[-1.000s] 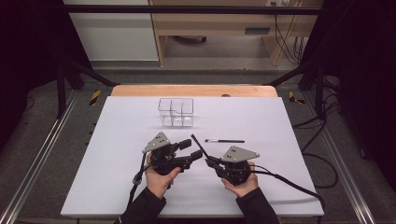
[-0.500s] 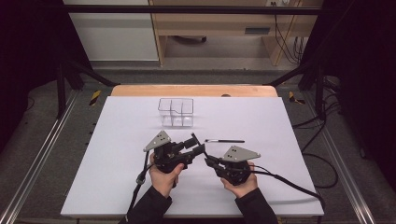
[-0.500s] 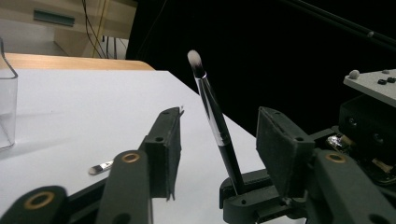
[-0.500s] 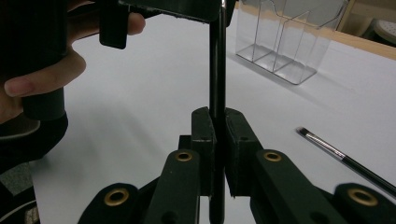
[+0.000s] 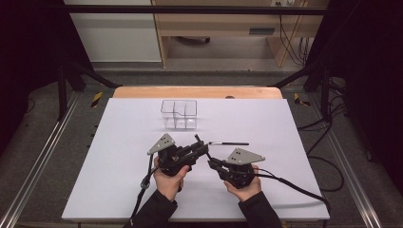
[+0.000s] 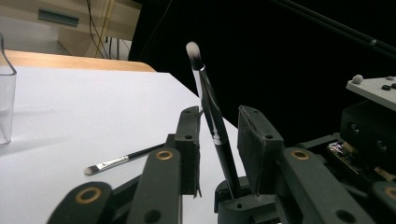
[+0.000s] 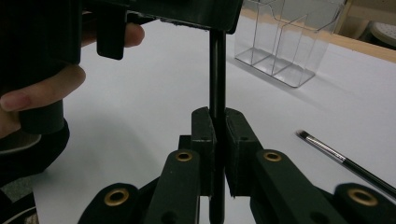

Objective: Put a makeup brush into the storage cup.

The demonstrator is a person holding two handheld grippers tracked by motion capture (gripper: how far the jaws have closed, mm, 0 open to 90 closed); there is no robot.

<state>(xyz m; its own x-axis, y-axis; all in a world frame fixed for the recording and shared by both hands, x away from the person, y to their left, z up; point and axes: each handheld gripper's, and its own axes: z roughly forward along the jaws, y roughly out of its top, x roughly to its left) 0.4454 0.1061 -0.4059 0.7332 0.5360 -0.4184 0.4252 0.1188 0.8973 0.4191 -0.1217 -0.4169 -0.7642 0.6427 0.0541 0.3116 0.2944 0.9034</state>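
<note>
Right gripper (image 7: 218, 140): we find its jaws clamped on the black handle of a makeup brush (image 6: 212, 121), which rises steeply, its pale bristle tip uppermost. Left gripper (image 6: 219, 140): its jaws have just been closing; the same handle stands between them, with gaps visible at both pads. Second brush (image 5: 229, 143): lies flat on the white table (image 5: 285, 128), just beyond both grippers. Clear compartment organiser (image 5: 178, 114): farther back.
</note>
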